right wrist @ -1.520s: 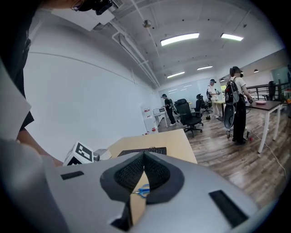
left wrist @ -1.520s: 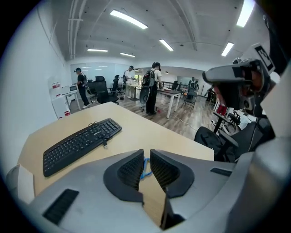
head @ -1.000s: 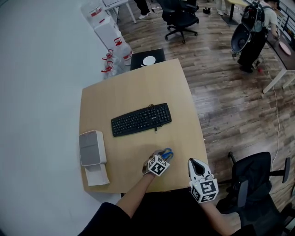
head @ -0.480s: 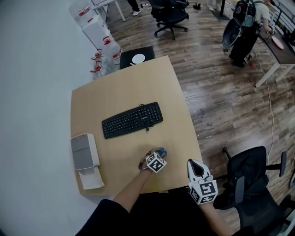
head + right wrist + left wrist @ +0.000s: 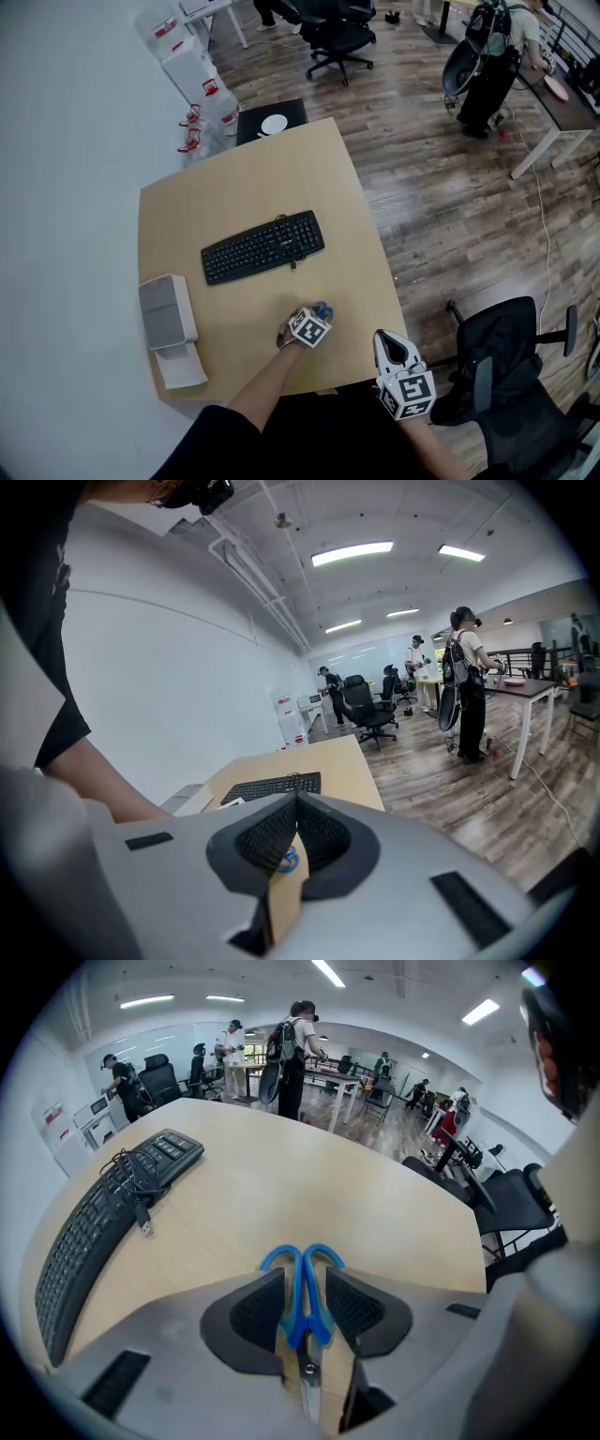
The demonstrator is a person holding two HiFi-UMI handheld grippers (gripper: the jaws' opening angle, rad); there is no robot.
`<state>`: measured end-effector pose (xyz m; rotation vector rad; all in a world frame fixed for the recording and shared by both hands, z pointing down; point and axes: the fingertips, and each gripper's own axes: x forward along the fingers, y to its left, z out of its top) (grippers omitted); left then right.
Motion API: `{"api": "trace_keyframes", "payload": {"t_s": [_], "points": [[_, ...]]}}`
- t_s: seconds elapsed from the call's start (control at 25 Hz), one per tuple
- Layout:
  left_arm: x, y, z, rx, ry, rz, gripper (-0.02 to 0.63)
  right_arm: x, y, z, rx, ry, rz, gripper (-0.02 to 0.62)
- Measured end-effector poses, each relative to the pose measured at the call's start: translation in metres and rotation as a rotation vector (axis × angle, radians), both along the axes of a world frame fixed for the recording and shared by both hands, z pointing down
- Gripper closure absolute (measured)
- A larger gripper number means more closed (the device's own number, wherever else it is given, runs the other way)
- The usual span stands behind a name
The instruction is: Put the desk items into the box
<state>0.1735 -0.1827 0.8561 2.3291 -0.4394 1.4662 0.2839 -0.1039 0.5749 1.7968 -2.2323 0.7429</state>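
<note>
Blue-handled scissors point(image 5: 303, 1305) sit between the pads of my left gripper point(image 5: 302, 1274), which is shut on them just above the wooden desk point(image 5: 253, 187); the handle loops stick out past the jaws. In the head view that gripper point(image 5: 309, 328) is near the desk's front edge with the scissors point(image 5: 324, 308) at its tip. A black keyboard point(image 5: 262, 247) lies mid-desk. The grey box point(image 5: 167, 312) stands at the left edge, its lid point(image 5: 181, 366) folded open toward me. My right gripper point(image 5: 385, 339) hovers off the front right corner, shut and empty point(image 5: 297, 801).
A black office chair point(image 5: 511, 370) stands right of me, close to the right gripper. Beyond the desk's far edge are a small black table with a white plate point(image 5: 272, 122) and white cabinets point(image 5: 187, 56). People and more chairs point(image 5: 333, 37) are further back.
The head view has shifted a little. The left gripper stays on the scissors near the front edge; the right gripper has hardly moved.
</note>
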Motion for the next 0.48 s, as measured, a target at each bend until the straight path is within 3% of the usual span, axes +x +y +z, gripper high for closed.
{"api": "trace_keyframes", "payload": {"t_s": [0.16,0.48], "points": [[0.002,-0.001,0.001,0.007,-0.032,0.006,0.468,0.006,0.006,0.002,-0.004,0.004,0.018,0.537],[-0.006,0.009,0.002,0.006,-0.004,-0.012,0.519,0.012,0.007,-0.001,0.016,-0.036,0.048,0.535]]}}
